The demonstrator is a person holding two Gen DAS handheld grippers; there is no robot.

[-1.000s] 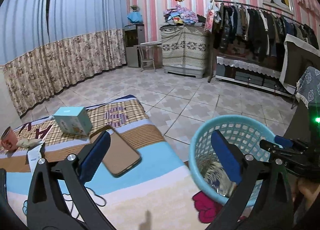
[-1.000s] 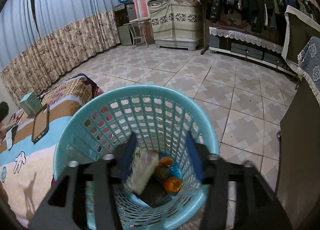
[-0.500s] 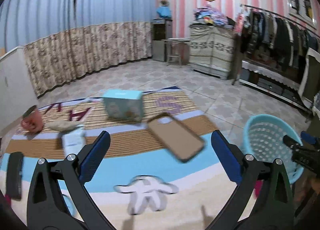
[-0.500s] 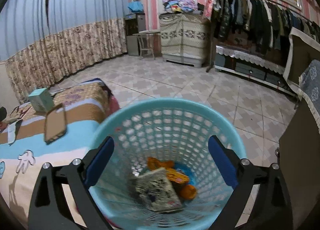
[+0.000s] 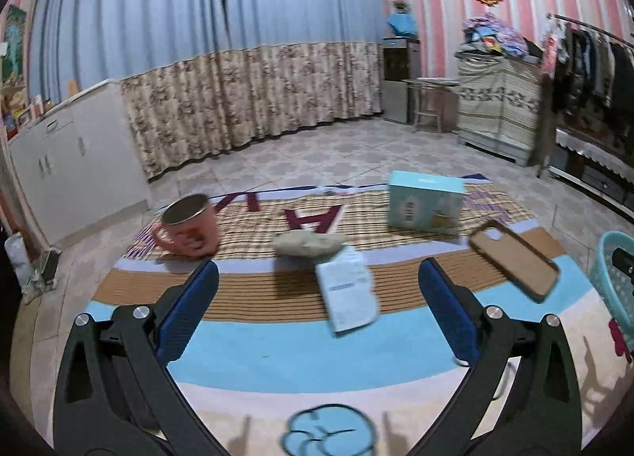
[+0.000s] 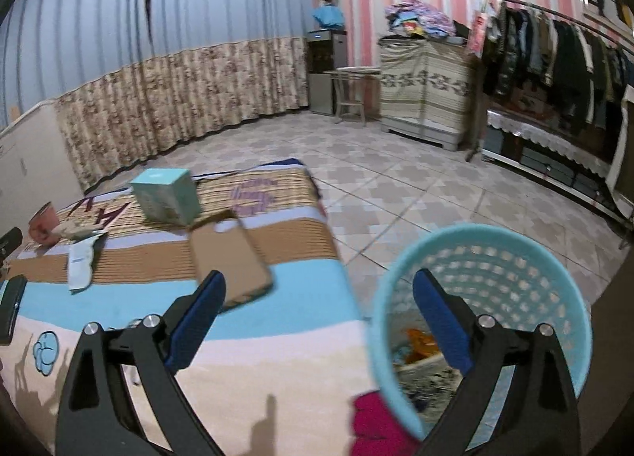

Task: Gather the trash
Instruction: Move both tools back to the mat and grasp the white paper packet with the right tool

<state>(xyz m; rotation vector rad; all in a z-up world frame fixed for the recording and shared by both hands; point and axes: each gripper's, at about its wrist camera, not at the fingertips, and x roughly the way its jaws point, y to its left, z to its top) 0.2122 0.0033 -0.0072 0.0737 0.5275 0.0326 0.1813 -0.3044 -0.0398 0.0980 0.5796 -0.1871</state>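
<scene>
My left gripper [image 5: 319,297] is open and empty above the striped mat [image 5: 277,353]. Ahead of it lie a white paper packet [image 5: 348,293] and a crumpled grey wad [image 5: 307,244]. My right gripper [image 6: 317,309] is also open and empty, its right finger over the near rim of the teal basket [image 6: 515,236]. Wrappers and orange scraps [image 6: 420,343] lie in the basket's bottom. From the right wrist view the packet [image 6: 81,262] and the wad [image 6: 73,232] sit far left on the mat [image 6: 277,353].
On the mat stand a pink mug [image 5: 188,226], a teal box [image 5: 426,198] and a brown phone case [image 5: 515,260]. The basket [image 5: 612,277] is at the mat's right end on the tiled floor [image 6: 416,194]. White cabinets [image 5: 71,163] line the left wall.
The right gripper opened, dropped a wrapper into the basket and drew back to the left. The left gripper swung left from the basket to face the packet and the wad.
</scene>
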